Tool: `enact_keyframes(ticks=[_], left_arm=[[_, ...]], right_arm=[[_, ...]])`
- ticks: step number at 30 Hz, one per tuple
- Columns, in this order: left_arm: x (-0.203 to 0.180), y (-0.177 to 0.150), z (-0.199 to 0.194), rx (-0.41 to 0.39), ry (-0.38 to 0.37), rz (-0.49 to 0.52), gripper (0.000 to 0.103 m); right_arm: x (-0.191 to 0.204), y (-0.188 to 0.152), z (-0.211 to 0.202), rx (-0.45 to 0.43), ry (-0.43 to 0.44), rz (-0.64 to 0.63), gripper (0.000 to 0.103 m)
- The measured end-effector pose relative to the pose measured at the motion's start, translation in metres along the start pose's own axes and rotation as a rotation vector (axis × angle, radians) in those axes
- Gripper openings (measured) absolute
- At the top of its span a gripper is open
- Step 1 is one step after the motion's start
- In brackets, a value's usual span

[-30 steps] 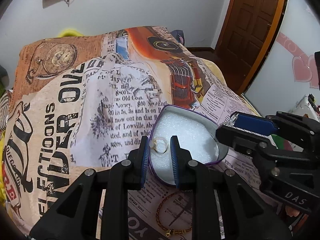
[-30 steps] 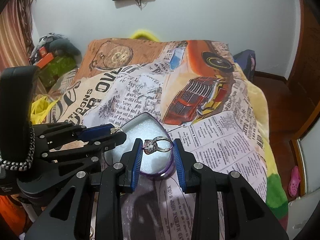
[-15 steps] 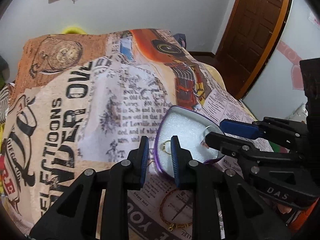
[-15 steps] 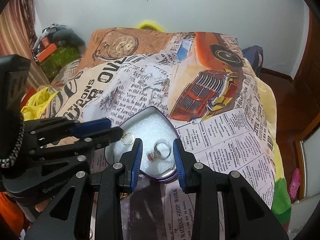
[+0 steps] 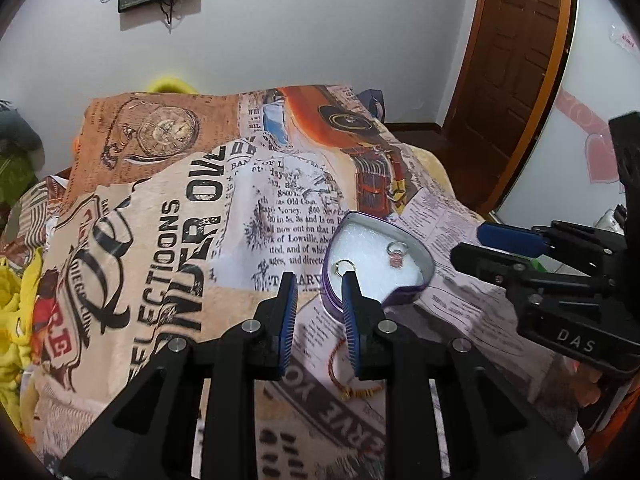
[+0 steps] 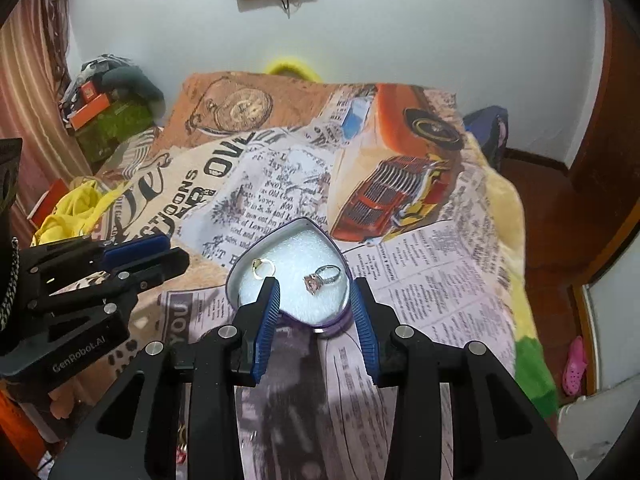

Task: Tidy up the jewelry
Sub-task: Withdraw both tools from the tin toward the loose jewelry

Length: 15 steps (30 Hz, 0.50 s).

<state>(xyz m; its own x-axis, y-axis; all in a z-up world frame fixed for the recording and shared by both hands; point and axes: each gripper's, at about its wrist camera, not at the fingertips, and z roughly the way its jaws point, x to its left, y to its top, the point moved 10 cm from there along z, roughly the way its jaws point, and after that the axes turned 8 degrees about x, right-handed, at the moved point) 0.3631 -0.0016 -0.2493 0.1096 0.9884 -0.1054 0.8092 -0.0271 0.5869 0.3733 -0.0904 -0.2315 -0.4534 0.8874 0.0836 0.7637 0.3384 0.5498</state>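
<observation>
A heart-shaped purple tin (image 6: 240, 276) with white foam lining lies on the printed bedspread; it also shows in the left wrist view (image 5: 428, 272). In it lie a thin gold ring (image 6: 264, 267) (image 5: 344, 267) and a silver ring with a pink stone (image 6: 322, 278) (image 5: 397, 254). My right gripper (image 6: 316, 288) is open and empty, just above the tin's near edge. My left gripper (image 5: 319, 284) is open and empty, left of the tin. A red-and-gold bracelet (image 5: 352, 376) lies on the bedspread under my left gripper.
The bedspread (image 6: 420, 248) covers the bed and drops off at the right to a wooden floor (image 6: 556, 208). A wooden door (image 5: 516, 56) stands at the right. Yellow cloth (image 6: 72, 208) and boxes lie at the left. A pink shoe (image 6: 574, 364) is on the floor.
My right gripper opened and dropped the pink-stone ring into the tin. My left gripper let go of the gold ring in the tin. Both grippers drew back and up from the tin.
</observation>
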Motion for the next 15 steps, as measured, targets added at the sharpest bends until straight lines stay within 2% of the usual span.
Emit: enact_keyframes(ticks=[4, 15], left_arm=[[-0.004, -0.005, -0.025, -0.029, 0.017, 0.011, 0.022], [-0.014, -0.027, -0.075, -0.068, 0.058, 0.037, 0.022]], right_arm=[[0.003, -0.009, -0.026, -0.043, -0.033, -0.009, 0.044], [0.016, -0.038, -0.075, -0.106, -0.073, -0.014, 0.044]])
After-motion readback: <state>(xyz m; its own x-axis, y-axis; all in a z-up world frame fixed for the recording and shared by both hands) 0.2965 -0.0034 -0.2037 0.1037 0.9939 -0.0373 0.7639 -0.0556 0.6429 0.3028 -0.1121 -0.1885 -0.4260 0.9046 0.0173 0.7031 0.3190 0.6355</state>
